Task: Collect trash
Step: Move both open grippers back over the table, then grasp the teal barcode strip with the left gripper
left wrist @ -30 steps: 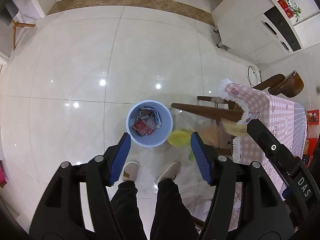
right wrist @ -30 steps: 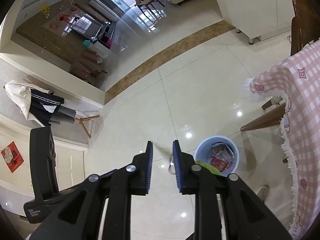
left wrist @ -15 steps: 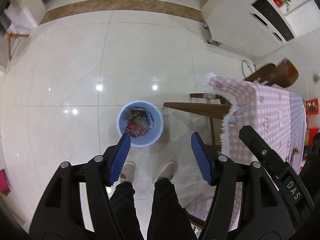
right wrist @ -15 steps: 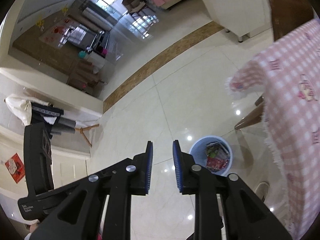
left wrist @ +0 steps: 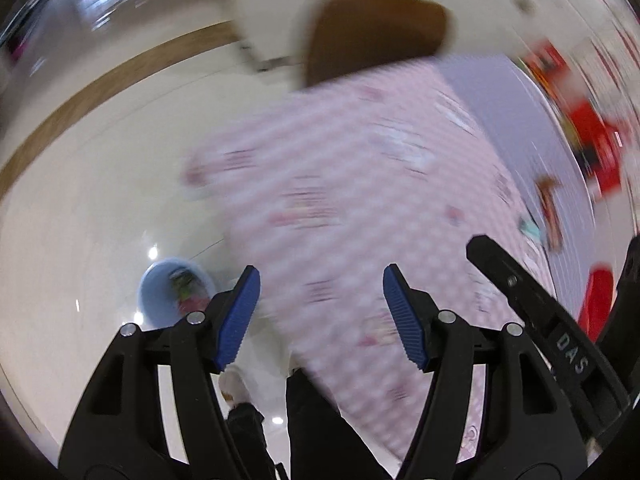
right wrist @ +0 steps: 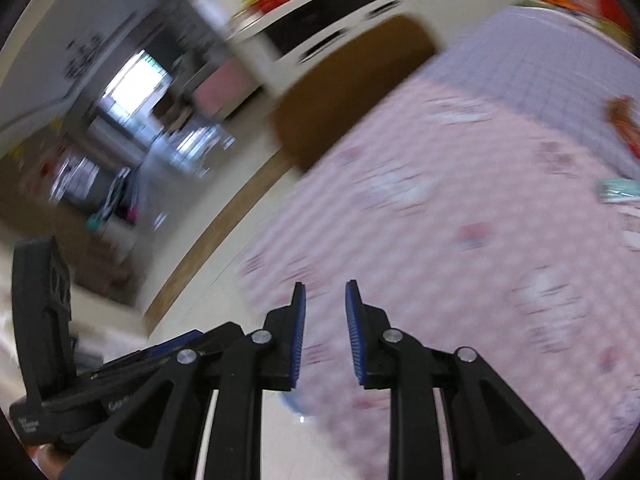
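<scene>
1. At the left of the left wrist view, a round pale-blue plastic trash bin [left wrist: 173, 292] stands on the glossy cream tile floor [left wrist: 100, 184], just beside the near left corner of the table. Some coloured trash lies inside it, but the blur hides what it is.
2. The left gripper [left wrist: 320, 314] has its blue ribbed pads wide apart and holds nothing. It hangs over the near edge of the table.
3. The table carries a pink checked tablecloth [left wrist: 360, 200], which covers most of both views. A brown wooden chair back [left wrist: 372, 36] rises behind its far edge.
4. The right gripper [right wrist: 325, 332] has its pads a little apart, with a narrow gap, and nothing is between them. It also hangs over the near edge of the table.
5. Near the right edge of the table lie the next pieces of trash: a small teal wrapper [right wrist: 616, 190] and, further back, an orange-red wrapper [right wrist: 624, 124]. Both are blurred, so I cannot tell their exact shape.
6. I judge that the step in hand is the approach to the table for another piece of trash, with both grippers empty.
7. The next move calls for a reach toward the right edge, with one gripper spread over a wrapper and then closed on it. The wrappers look thin and flat, so the pads probably have to come low to the cloth without pinching it.
</scene>
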`<state>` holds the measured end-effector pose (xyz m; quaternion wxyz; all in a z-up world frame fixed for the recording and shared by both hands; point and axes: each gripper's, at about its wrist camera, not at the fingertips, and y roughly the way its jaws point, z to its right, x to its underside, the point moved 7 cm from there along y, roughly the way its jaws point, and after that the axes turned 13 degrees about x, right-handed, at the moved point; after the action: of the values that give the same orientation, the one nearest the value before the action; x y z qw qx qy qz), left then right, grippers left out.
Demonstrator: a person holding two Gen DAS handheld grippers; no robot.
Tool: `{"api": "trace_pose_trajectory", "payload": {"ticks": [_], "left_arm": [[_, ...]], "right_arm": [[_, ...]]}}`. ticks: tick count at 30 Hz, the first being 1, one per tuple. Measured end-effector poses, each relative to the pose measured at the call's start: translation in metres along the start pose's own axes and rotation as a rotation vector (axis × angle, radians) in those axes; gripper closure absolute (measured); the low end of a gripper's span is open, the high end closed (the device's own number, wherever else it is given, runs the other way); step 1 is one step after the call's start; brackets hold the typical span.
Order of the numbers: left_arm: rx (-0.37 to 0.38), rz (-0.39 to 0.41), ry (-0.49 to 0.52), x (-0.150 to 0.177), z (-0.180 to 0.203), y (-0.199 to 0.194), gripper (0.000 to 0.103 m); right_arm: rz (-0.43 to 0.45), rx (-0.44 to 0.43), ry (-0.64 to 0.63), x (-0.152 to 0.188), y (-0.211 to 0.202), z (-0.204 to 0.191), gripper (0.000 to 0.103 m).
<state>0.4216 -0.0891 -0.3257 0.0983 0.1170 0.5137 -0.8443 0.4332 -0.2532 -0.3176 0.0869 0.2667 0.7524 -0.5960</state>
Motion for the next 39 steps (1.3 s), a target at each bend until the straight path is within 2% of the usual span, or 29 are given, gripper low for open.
{"api": "trace_pose_trajectory", "payload": {"ticks": [4, 8, 14, 16, 17, 25, 34, 37, 39], "left_arm": [[0.062, -0.076, 0.154, -0.004, 0.087, 0.055, 0.04], [0.135, -0.132, 0.25, -0.004, 0.162, 0.108, 0.04], [0.192, -0.175, 0.314, -0.003, 0.236, 0.17, 0.04], [0.196, -0.184, 0.316, -0.004, 0.249, 0.187, 0.046], [0.2, -0.187, 0.312, -0.005, 0.253, 0.193, 0.051], [0.205, -0.2, 0.291, -0.018, 0.275, 0.241, 0.067], [0.202, -0.202, 0.29, -0.027, 0.282, 0.262, 0.074], [0.179, -0.205, 0.292, -0.028, 0.278, 0.267, 0.087], [0.189, -0.22, 0.285, -0.027, 0.277, 0.269, 0.096]], "right_arm": [[0.045, 0.096, 0.106, -0.022, -0.009, 0.092, 0.082], [0.073, 0.178, 0.219, -0.032, -0.017, 0.181, 0.082], [0.087, 0.254, 0.321, -0.035, -0.023, 0.271, 0.082], [0.093, 0.263, 0.347, -0.036, -0.024, 0.291, 0.082], [0.096, 0.265, 0.355, -0.035, -0.025, 0.296, 0.082], [0.108, 0.266, 0.413, -0.043, -0.011, 0.337, 0.082], [0.113, 0.266, 0.436, -0.049, -0.001, 0.349, 0.078], [0.12, 0.273, 0.444, -0.049, -0.001, 0.353, 0.078], [0.121, 0.277, 0.451, -0.05, -0.001, 0.355, 0.078]]}}
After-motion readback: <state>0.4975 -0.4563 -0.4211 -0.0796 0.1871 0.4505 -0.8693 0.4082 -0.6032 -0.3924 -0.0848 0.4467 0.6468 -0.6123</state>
